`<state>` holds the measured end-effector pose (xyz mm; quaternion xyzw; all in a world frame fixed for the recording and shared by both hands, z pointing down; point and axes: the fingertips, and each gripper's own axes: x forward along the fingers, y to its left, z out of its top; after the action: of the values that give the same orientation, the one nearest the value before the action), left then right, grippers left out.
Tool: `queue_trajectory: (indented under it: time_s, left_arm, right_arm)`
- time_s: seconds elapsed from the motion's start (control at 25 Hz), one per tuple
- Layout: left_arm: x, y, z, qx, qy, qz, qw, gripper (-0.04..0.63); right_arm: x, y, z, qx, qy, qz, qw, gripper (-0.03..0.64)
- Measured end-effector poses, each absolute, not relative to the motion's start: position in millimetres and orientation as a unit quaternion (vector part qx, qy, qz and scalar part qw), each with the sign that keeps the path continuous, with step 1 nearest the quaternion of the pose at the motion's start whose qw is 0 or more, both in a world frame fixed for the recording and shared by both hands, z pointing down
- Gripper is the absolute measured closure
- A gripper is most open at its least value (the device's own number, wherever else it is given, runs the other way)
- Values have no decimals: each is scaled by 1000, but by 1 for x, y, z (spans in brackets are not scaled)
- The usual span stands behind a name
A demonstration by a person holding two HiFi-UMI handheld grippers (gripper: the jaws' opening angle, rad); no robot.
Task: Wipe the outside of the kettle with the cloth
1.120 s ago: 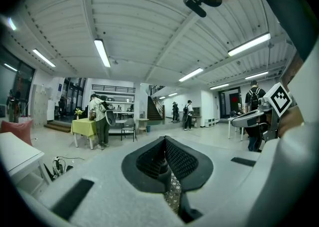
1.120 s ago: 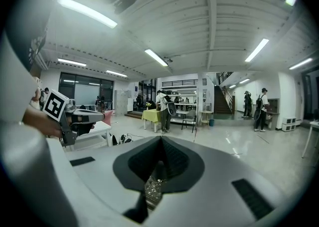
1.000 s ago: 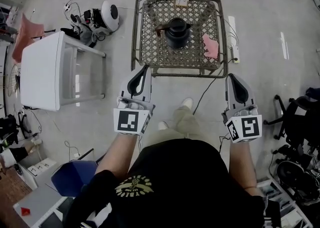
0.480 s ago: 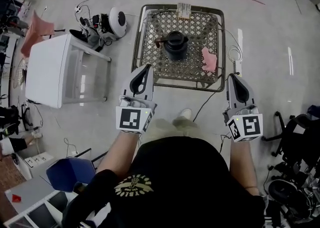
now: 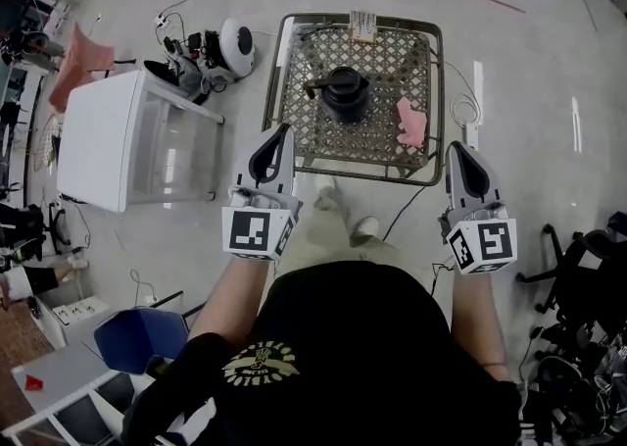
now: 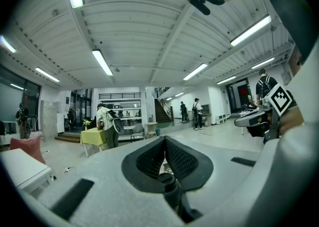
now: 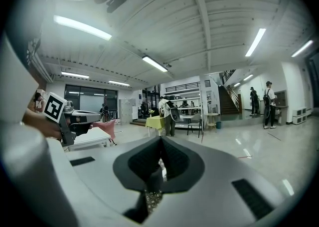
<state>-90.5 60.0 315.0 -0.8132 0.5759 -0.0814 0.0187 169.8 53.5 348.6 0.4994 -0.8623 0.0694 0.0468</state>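
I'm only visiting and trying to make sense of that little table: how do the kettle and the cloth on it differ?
The kettle is dark and rounded and stands upright; the cloth is pink and lies low and crumpled. The kettle sits near the middle of the woven table; the cloth lies toward its right edge. Both rest on that table, apart from each other.

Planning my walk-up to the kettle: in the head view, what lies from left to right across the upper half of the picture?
white table → round white device → kettle → pink cloth
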Motion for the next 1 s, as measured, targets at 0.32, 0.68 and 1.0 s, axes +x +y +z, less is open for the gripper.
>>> queue_trajectory:
  time_s: [0.32,0.68,1.0]
  left_arm:
    - [-91,26,327,-819,568,-79,10,588]
    - [-90,-36,344,-832,549,-84,-6,588]
    - [-76,-82,361,-846,525,-93,-15,588]
  right_arm:
    - [170,28,356,509,-856,74,52,606]
    - [168,-27,365,522,-846,81,68,606]
    - [161,-67,387,522,-843,101,83,606]
